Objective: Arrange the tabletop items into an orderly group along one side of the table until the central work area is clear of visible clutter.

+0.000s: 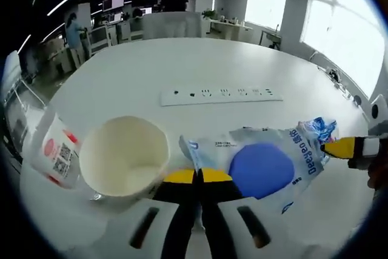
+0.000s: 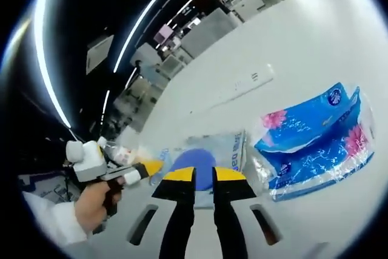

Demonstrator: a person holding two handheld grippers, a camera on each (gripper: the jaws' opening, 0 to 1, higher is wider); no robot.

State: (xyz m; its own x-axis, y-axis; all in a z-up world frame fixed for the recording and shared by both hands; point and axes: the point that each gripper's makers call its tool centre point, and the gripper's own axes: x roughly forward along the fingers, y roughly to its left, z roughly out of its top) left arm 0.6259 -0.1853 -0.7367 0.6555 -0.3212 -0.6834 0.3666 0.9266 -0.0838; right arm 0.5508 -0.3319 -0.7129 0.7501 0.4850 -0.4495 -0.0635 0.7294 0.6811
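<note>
The flat wet-wipes pack [image 1: 267,165] lies on the white table [image 1: 212,65], its long side running across the left gripper view. The left gripper [image 1: 199,176] has its jaws closed tight, tips touching the pack's near edge. A paper cup [image 1: 124,156] stands just beside it, by a small bottle [image 1: 54,150]. Behind lies a power strip [image 1: 221,95]. The right gripper [image 2: 204,174] has its jaws a little apart, holding nothing. A blue tissue pack [image 2: 315,137] lies beside the wipes.

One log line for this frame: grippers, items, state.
left gripper shut on wipes pack | right gripper slightly open at the pack | paper cup, bottle beside | tissue pack apart
</note>
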